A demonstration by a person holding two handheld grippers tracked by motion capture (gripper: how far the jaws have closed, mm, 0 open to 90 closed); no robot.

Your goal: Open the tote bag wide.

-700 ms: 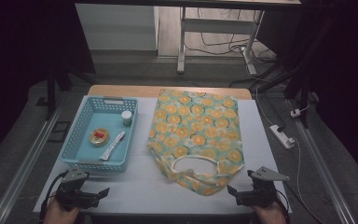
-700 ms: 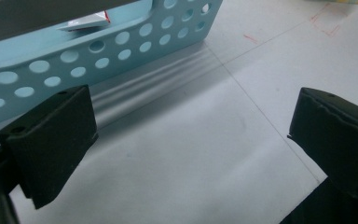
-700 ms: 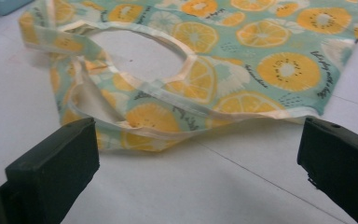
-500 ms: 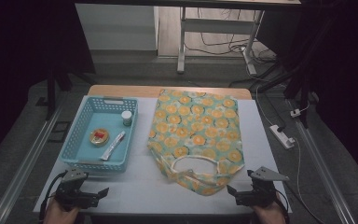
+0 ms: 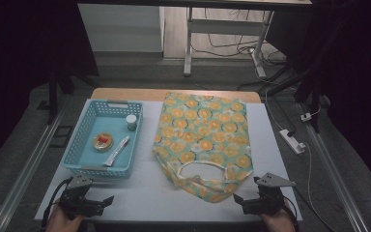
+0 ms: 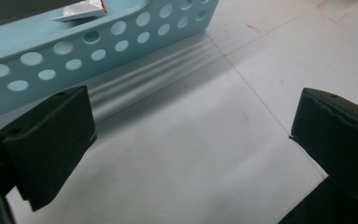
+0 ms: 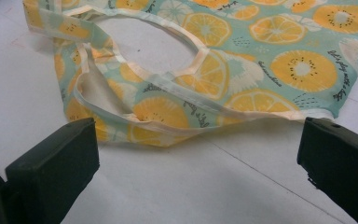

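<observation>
Two hand-held grippers rest at the near edge of the white desk (image 5: 145,193), each held in one of the person's hands. We see the left hand-held gripper (image 5: 107,200) near the desk's near left corner, just in front of the light-blue perforated basket (image 5: 84,133); its jaws stand wide apart with nothing between them, and in the left gripper view (image 6: 191,135) only bare desk surface lies between the two black jaws, with the basket's holed wall (image 6: 74,46) beyond them. The right hand-held gripper (image 5: 240,199) lies near the near right corner, its jaws likewise wide and holding nothing.

We find the fabric bag (image 5: 203,140), printed with orange slices on a pale green ground, spread flat on the middle of the desk, just to the right of the basket. Its handles (image 5: 198,166) and open mouth face the person. In the right gripper view the bag's near hem (image 7: 168,116) lies just beyond the open jaws (image 7: 198,154), apart from them, with one handle loop (image 7: 154,46) lying flat on the desk.

Inside the basket we note three items: a small white-capped jar (image 5: 131,122) toward the far right corner, a round flat tin (image 5: 102,141) with a red label, and a white tube (image 5: 117,151) lying slantwise beside the tin. The tube's end (image 6: 81,11) shows over the basket's rim in the left gripper view.
</observation>
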